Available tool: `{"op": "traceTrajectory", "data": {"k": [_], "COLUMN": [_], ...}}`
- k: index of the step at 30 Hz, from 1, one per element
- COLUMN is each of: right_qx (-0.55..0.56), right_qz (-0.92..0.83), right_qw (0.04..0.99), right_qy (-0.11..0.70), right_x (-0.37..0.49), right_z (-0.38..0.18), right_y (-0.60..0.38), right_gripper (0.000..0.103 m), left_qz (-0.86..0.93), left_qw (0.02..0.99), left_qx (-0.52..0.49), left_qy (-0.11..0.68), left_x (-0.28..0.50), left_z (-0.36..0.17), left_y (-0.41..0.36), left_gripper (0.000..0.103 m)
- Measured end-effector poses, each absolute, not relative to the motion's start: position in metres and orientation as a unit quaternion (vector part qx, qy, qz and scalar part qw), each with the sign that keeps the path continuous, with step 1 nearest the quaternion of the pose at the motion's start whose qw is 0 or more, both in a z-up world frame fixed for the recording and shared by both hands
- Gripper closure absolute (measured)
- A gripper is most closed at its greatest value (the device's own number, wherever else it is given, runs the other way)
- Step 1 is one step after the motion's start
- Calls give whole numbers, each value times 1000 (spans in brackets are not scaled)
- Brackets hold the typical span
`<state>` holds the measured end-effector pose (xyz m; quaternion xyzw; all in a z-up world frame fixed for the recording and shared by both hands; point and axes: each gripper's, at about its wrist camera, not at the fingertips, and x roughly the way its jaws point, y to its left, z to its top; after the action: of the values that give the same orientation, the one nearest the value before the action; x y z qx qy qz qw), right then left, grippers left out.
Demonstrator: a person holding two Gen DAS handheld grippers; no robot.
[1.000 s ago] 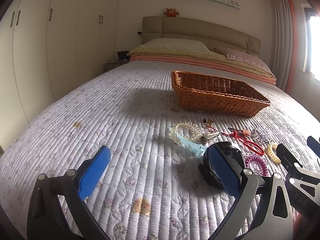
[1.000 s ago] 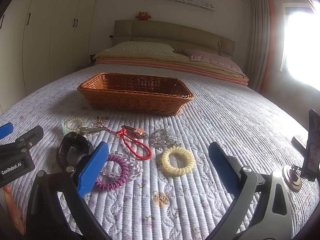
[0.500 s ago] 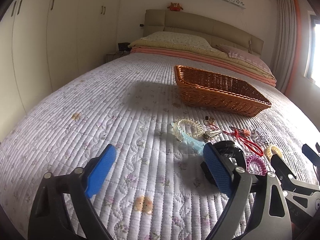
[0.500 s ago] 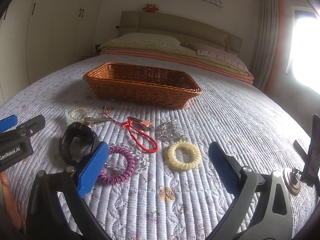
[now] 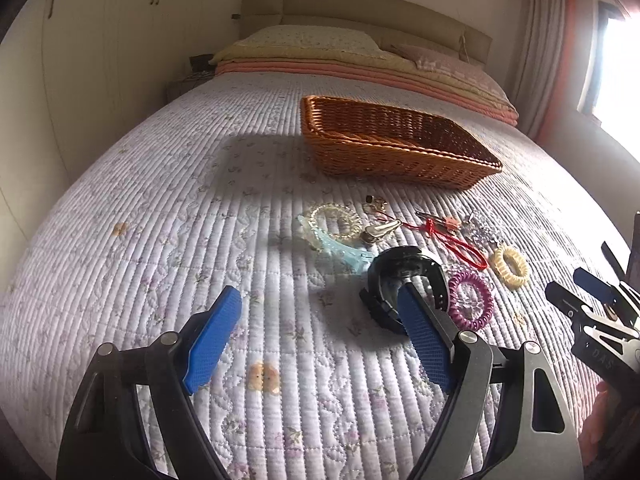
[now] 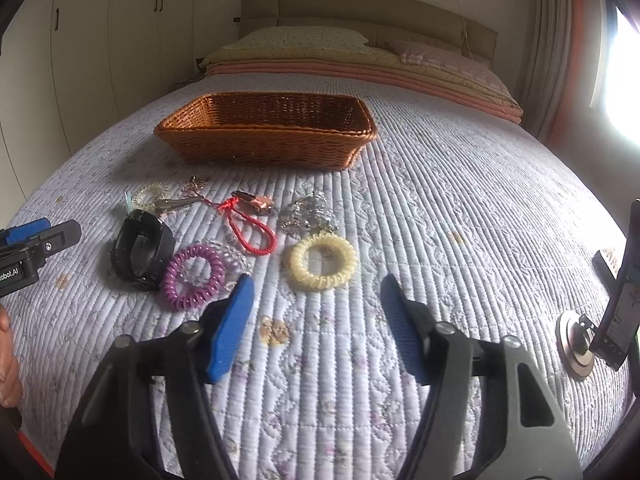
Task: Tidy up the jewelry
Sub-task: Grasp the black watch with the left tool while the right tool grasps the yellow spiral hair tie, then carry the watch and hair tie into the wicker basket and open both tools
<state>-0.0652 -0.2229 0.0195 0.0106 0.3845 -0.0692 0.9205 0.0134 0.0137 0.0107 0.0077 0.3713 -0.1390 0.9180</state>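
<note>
A home bedroom: a quilted bed [image 6: 440, 208] fills it, pillows [image 6: 304, 36] against the padded headboard [image 6: 360, 8], wardrobe doors [image 6: 120, 40] left of the bed, curtained window [image 6: 624, 60] right.

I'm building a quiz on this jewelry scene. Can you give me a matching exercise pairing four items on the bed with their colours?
Items:
1. basket
2. cord loop
3. watch
4. coil tie beside the watch

Colours:
A. purple
B. black
C. brown
D. red

Pairs: 1-C, 2-D, 3-B, 4-A
</note>
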Motion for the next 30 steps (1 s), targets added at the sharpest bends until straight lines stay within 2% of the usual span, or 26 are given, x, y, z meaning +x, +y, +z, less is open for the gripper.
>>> {"op": "traceTrajectory", "data": {"k": [3, 9, 12, 18, 21, 22, 24, 26, 27, 28, 30], "right_qx": [25, 42, 61, 76, 73, 69, 63, 51, 48, 43, 30], "right_qz": [-71, -73, -57, -61, -60, -62, -67, -73, -70, -66, -68], "right_qw": [913, 893, 885, 877, 874, 873, 871, 872, 873, 874, 877], "right_qy": [402, 441, 459, 470, 476, 478, 482, 481, 480, 479, 475], "right_x": [-65, -33, -16, 2, 9, 11, 15, 17, 18, 18, 15], "right_z": [18, 7, -4, -18, -22, -22, -24, -24, -24, -23, -22], "right_y": [-238, -260, -266, -274, -275, -275, -273, -269, -268, -265, -260], "right_gripper": [49, 50, 64, 65, 65, 65, 65, 73, 82, 88, 92], "left_qz": [-148, -202, -217, -218, -207, -204, -192, -187, -185, -184, -184], "left_qw": [910, 883, 870, 857, 852, 850, 855, 859, 862, 864, 870], "left_qx": [17, -23, -37, -18, 5, 7, 17, 23, 24, 25, 15], "left_qy": [386, 423, 440, 466, 481, 485, 481, 475, 472, 467, 457], "left_x": [16, 32, 41, 56, 63, 64, 64, 63, 62, 61, 59], "left_z": [11, 2, -6, -16, -24, -27, -29, -29, -29, -30, -28], "left_y": [5, 4, 5, -12, -27, -29, -32, -34, -35, -34, -31], "left_gripper": [29, 46, 57, 58, 67, 73, 77, 79, 81, 84, 95]}}
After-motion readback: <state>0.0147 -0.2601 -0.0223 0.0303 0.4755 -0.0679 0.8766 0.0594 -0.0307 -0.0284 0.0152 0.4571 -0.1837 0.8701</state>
